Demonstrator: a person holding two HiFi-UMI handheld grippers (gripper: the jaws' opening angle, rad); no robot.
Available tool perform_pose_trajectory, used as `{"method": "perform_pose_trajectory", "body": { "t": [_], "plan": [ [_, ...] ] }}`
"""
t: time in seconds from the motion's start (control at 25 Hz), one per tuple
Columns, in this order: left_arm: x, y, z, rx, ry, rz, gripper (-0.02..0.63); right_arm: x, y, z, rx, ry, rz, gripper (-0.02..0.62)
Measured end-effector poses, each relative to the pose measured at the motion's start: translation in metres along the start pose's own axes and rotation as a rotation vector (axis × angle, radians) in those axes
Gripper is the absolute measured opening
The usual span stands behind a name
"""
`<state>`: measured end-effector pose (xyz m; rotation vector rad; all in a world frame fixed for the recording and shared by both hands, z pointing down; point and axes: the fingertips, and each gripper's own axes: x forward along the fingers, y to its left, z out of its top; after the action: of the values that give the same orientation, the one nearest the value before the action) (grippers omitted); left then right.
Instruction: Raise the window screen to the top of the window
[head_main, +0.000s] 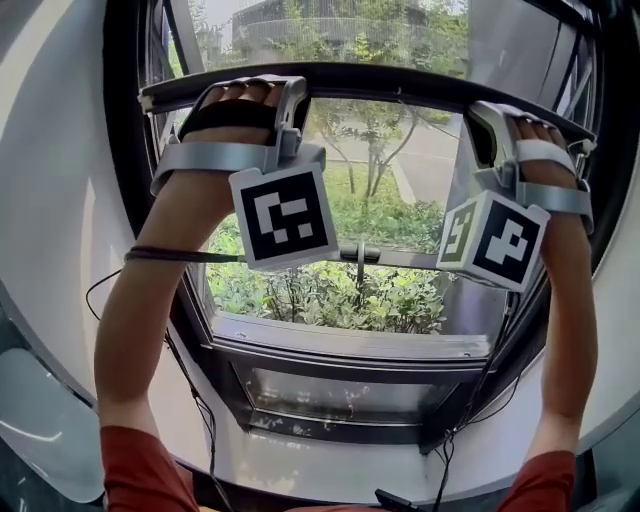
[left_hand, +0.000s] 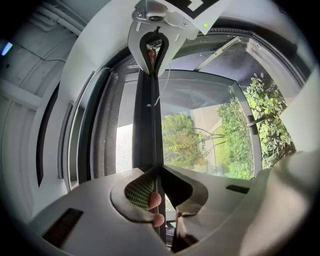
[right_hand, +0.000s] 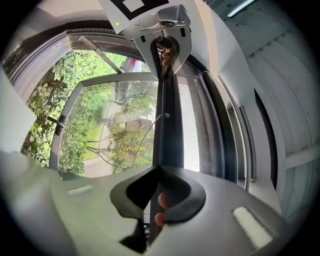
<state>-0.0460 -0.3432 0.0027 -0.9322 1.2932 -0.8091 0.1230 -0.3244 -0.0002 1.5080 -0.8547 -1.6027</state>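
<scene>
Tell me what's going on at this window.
A person holds a gripper in each hand, arms stretched up at the window. The left gripper and the right gripper are both shut on the screen's dark bar, one near each end. The bar sits high in the opening, greenery visible below it.

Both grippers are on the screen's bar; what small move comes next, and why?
Probably raise both ends evenly a little higher: left gripper and right gripper are shut on the screen bar, and window glass shows above it.
</scene>
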Motion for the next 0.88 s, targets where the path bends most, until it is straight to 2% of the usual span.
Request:
{"method": "perform_pose_trajectory", "body": {
  "t": [0.2, 0.32, 0.6, 0.72, 0.88],
  "plan": [
    [0.02, 0.041, 0.0, 0.01, 0.006, 0.013, 0.052, 0.024, -0.041, -0.005, -0.005, 0.008, -0.014, 0.034],
    [0.028, 0.062, -0.001, 0.012, 0.02, 0.066, 0.052, 0.032, -0.055, -0.006, 0.011, 0.024, -0.016, 0.032],
    [0.045, 0.095, -0.001, -0.007, 0.025, 0.111, 0.052, 0.052, -0.087, -0.009, 0.005, 0.056, -0.027, 0.032],
    [0.051, 0.106, -0.002, -0.013, 0.026, 0.096, 0.052, 0.062, -0.101, -0.009, 0.005, 0.058, -0.023, 0.031],
    [0.058, 0.124, -0.006, 0.011, 0.048, 0.136, 0.054, 0.068, -0.112, -0.009, -0.008, 0.056, -0.037, 0.031]
  ]
}}
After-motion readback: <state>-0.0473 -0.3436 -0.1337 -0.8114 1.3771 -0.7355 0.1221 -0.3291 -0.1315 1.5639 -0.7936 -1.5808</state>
